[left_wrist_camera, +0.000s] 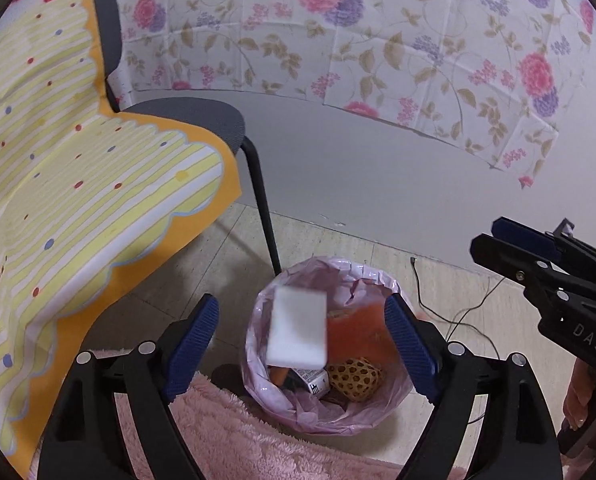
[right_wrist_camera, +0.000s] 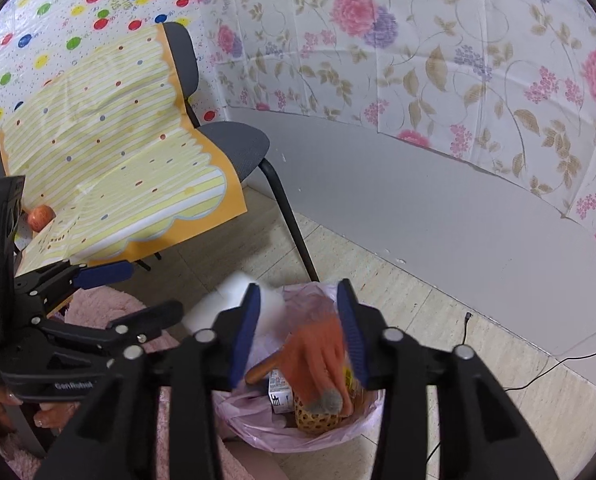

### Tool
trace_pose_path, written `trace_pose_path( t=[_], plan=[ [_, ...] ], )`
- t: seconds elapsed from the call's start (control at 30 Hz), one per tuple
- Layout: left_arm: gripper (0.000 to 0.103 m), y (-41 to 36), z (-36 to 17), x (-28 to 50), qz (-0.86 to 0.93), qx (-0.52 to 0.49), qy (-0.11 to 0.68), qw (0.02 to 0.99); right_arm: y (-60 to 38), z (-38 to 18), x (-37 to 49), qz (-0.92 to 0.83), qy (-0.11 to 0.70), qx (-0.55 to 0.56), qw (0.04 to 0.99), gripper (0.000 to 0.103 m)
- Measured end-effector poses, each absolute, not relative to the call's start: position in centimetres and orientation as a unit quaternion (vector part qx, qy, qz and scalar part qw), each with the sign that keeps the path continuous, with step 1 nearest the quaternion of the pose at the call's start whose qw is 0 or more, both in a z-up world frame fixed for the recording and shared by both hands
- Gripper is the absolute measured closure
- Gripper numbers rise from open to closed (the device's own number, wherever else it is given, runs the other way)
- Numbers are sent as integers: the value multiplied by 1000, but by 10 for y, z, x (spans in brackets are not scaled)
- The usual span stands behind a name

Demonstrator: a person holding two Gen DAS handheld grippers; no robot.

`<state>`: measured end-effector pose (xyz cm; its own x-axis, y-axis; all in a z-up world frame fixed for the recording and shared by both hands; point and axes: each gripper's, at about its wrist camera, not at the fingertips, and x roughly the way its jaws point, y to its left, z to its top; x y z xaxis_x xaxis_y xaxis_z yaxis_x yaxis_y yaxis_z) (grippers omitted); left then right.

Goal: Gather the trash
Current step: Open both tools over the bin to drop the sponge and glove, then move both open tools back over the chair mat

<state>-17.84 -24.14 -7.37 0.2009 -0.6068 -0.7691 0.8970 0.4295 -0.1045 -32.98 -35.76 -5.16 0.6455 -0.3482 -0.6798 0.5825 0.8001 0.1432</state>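
A bin lined with a pink bag [left_wrist_camera: 257, 392] stands on the floor below both grippers; it also shows in the right wrist view [right_wrist_camera: 237, 412]. A white block [left_wrist_camera: 298, 326] is in mid-air, blurred, between my open left gripper's [left_wrist_camera: 304, 348] fingers, touching neither. An orange glove [right_wrist_camera: 318, 360] hangs blurred between my open right gripper's [right_wrist_camera: 300, 336] fingers over the bin; I cannot tell whether a pad touches it. Inside the bin lie a yellow mesh item [left_wrist_camera: 354, 378], a small carton [left_wrist_camera: 314, 382] and an orange stick [right_wrist_camera: 261, 372].
A grey chair [left_wrist_camera: 201, 116] with a yellow striped sheet [left_wrist_camera: 77, 184] stands left of the bin. An orange ball [right_wrist_camera: 41, 217] lies on the sheet. A pink fluffy rug [left_wrist_camera: 225, 436] is in front. A black cable [left_wrist_camera: 458, 312] runs along the floor by the grey wall.
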Motion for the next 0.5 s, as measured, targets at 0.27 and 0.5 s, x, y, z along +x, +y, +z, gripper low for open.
trace_pose_path(
  t=[0.27,0.5],
  plan=[
    [18,-229,-82,-177,-469,212,400,758,-355,-51,-331,-265,340,178,885,36],
    [12,-191,-56,-151,-385,194,399,809,-339,-46,-316,-267,355,156,882,5]
  ],
)
